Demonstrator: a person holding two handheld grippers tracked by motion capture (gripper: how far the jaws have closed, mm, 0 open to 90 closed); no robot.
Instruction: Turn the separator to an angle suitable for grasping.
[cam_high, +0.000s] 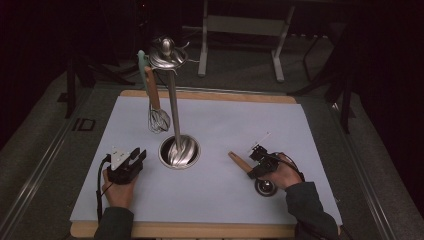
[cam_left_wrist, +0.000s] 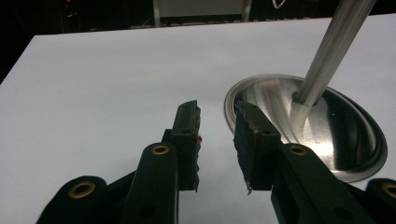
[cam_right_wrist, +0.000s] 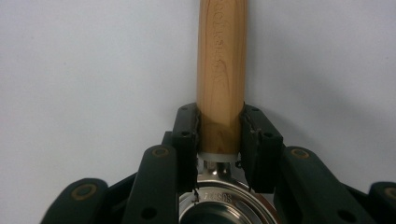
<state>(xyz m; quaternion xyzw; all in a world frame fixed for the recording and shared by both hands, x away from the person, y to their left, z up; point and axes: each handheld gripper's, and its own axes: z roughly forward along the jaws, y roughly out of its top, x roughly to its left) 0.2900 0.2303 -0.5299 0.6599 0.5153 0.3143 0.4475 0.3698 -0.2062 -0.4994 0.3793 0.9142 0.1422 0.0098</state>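
Our right gripper (cam_high: 259, 161) clamps the wooden-handled ladle (cam_right_wrist: 220, 70), handle pointing far-left toward the utensil stand (cam_high: 179, 151); our left gripper (cam_high: 134, 159) waits half-open, empty, just left of its base

My left gripper (cam_left_wrist: 217, 140), jaws apart with nothing between them, over the white table (cam_left_wrist: 102, 93); round metal base (cam_left_wrist: 345, 140) and its pole (cam_left_wrist: 334, 51) at two o'clock.

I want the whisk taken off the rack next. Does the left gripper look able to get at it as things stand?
Probably yes. The left gripper is open and holds nothing, and the whisk hangs on the stand's near-left side, above bare table. Only the stand's pole, just right of the whisk, crowds the approach.
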